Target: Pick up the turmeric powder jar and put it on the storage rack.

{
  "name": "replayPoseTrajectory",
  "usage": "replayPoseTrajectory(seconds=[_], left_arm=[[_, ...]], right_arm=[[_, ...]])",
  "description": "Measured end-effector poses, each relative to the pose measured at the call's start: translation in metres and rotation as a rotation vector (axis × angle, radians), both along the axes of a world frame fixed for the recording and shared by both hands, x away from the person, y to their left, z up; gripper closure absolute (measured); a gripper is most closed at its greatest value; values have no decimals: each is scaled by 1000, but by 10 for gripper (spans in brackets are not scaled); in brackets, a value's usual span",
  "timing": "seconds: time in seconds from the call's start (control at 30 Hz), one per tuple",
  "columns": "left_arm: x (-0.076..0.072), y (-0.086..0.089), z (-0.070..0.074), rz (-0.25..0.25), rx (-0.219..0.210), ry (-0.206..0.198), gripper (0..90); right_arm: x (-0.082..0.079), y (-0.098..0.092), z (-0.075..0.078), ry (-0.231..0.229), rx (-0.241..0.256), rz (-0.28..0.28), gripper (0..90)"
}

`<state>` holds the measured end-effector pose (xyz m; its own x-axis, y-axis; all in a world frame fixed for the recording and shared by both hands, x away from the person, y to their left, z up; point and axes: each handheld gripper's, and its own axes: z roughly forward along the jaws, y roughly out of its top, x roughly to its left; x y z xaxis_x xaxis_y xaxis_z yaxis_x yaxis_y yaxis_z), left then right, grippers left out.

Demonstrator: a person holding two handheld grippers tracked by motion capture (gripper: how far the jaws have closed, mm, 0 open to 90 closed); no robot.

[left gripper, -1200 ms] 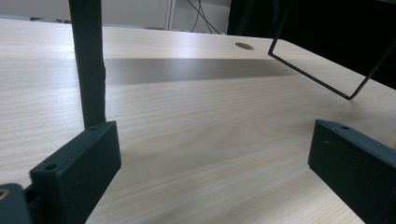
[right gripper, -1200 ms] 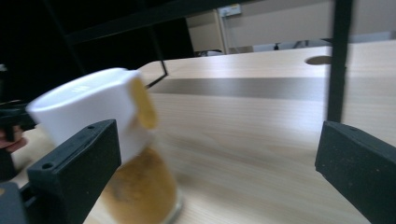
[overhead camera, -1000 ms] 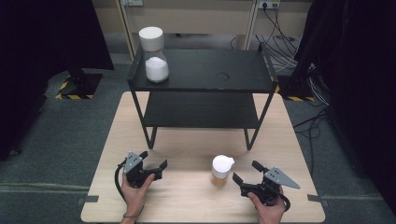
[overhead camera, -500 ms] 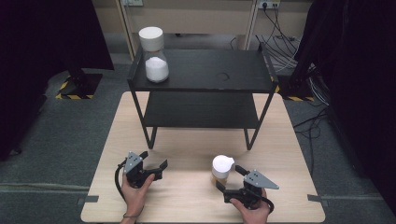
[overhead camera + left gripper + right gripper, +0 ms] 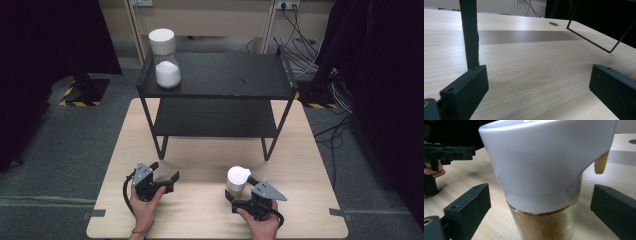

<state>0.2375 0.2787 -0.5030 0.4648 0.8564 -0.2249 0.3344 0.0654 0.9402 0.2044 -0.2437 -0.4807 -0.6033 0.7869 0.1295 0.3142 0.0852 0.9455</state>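
While the pale wooden bench [image 5: 210,160] carries everything, its far half is taken by a black two-tier metal shelf rack [image 5: 250,75] standing on thin legs. On the rack's top tier, at its left end, stands a clear glass jar with a tall white lid and white grains inside [image 5: 165,60], well apart from both hands.

Nearer the person, on the bare bench, stands a small glass jar with a white sloped lid and brown powder inside [image 5: 238,179], upright and right of centre. In the right gripper view this jar [image 5: 544,182] rises between the two black fingers [image 5: 469,205], with a gap on either side, so nothing is clamped; the fingers stand wide apart, flanking the glass body below the lid.

From the bottom edge, the right hand [image 5: 260,225] comes in with its forearm pointing up the bench, holding the right gripper [image 5: 240,192] low and level, aimed toward the small jar from the near right.

Over at the left, the left hand [image 5: 145,202] grips the left gripper [image 5: 167,172] close to the bench surface, angled rightward and away. Its fingers [image 5: 466,87] are likewise spread apart on empty wood, with one rack leg just beyond the left one.
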Motion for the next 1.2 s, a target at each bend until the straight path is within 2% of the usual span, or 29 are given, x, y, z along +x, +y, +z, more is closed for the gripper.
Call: replayPoseTrajectory(seconds=[0.13,0.33,0.47,0.67,0.9,1.2], left_arm=[[0,0,0,0,1,0,17],[1,0,1,-1,3,3,17],[0,0,0,-1,0,2,19],[0,0,0,-2,-2,1,23],[1,0,0,-3,-1,3,25],[1,1,0,-3,-9,5,25]], right_arm=[[1,4,-1,-14,-5,-9,83],[-2,9,-6,-41,-18,-30,230],[-2,10,-8,-52,-25,-22,285],[-4,12,-9,-67,-35,-32,294],[-4,13,-5,-59,-48,-29,296],[-3,13,0,-49,-40,-18,301]])
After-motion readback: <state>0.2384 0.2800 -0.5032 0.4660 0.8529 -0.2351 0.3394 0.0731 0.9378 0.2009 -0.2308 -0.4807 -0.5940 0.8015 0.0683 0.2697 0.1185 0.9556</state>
